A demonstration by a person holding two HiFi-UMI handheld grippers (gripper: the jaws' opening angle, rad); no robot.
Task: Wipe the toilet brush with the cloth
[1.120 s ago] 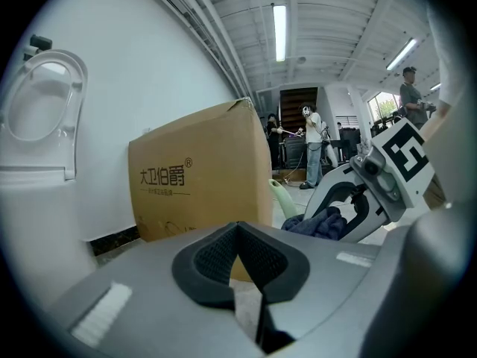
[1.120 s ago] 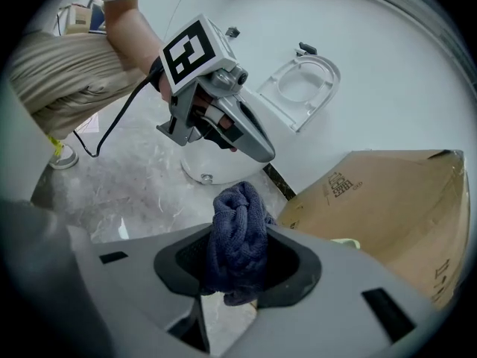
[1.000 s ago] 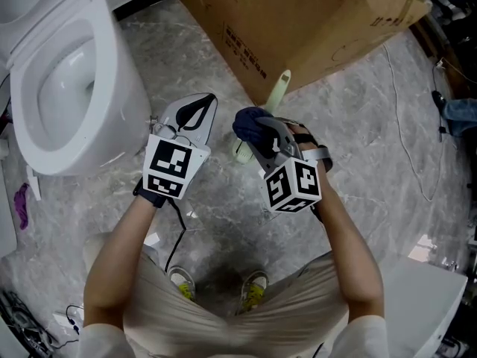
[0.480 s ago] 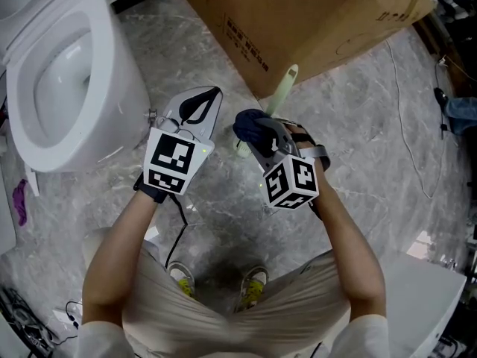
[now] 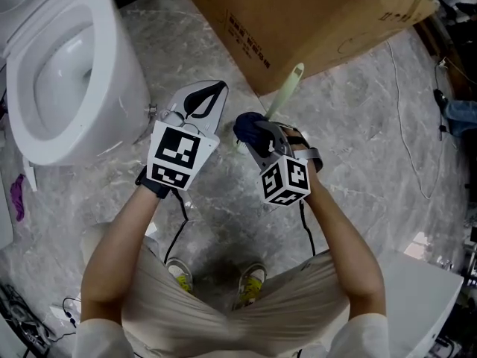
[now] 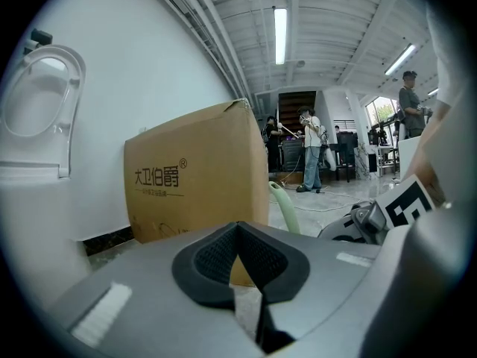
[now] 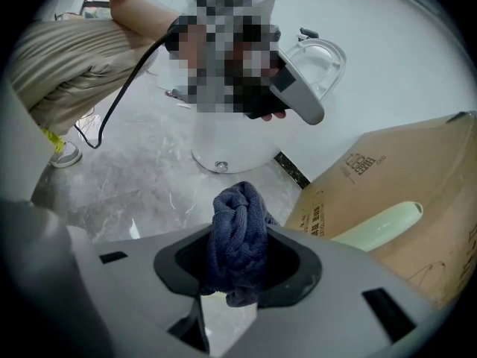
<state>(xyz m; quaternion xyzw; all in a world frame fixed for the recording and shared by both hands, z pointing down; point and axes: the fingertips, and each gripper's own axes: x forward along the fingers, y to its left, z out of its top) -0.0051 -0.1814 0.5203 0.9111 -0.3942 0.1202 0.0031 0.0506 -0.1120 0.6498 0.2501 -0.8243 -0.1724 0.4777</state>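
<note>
A white toilet (image 5: 112, 88) stands at the far left with its seat up, on a grey stone floor (image 5: 358, 148). A small purple thing (image 5: 16, 196) lies on the floor just below it.

Next comes the left gripper (image 5: 211, 89), held up close to the side of the toilet. It has a cube with a black and white square mark (image 5: 179, 157) on its back. In the left gripper view its two jaws are pressed together and there is nothing between them. It points at the big box.

In the middle, low down, you can see the person's two shoes (image 5: 179, 278) on the floor.

Just to the right of the left gripper is the right gripper (image 5: 257, 136), with its own marked cube (image 5: 285, 181). Its jaws are squeezed onto a dark blue cloth (image 7: 238, 233). The cloth is bunched up and sticks out past the jaws in a lump.

The toilet brush (image 5: 287, 88) is right behind the cloth. Its pale green handle goes up and to the right, tilted, with the top end in front of the box. The bottom part is hidden behind the cloth and the gripper. I cannot tell if the cloth touches the handle.

A big brown cardboard box (image 5: 313, 13) sits at the top, behind the brush.

At the far right a thin wire (image 5: 427, 187) lies on the floor
</note>
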